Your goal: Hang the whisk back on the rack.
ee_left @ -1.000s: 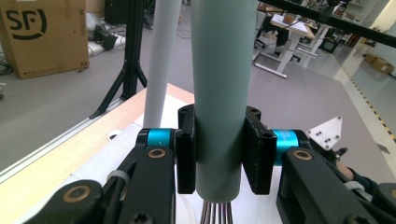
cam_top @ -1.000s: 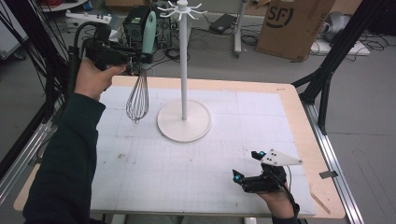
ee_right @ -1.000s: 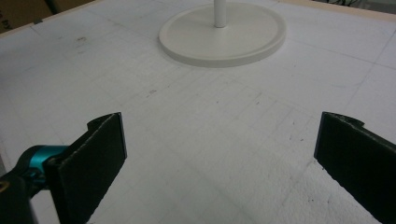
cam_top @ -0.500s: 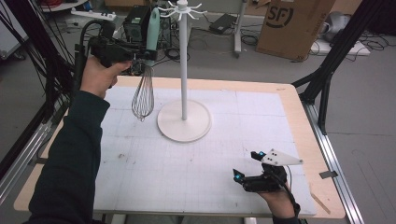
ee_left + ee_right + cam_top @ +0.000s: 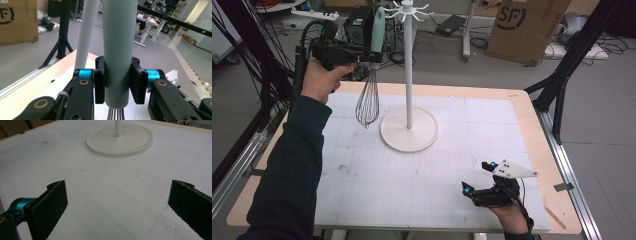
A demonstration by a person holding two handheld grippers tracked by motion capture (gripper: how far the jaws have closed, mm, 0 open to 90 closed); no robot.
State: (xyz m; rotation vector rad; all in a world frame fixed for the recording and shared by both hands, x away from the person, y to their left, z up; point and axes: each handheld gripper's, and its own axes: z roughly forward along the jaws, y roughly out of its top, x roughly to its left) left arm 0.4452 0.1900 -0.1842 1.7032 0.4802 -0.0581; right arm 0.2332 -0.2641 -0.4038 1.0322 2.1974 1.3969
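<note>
Now whisk [image 5: 368, 97] clamped by left hand-held gripper [image 5: 371, 56]; handle loop to be raised onto rack [image 5: 408, 75] hook, kept vertical. Right hand-held gripper [image 5: 477, 177] open, idle.

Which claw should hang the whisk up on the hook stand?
The left claw. It already grips the whisk by its green handle, raised near the stand top. The right claw is open, empty, low over the table near its front edge.
</note>
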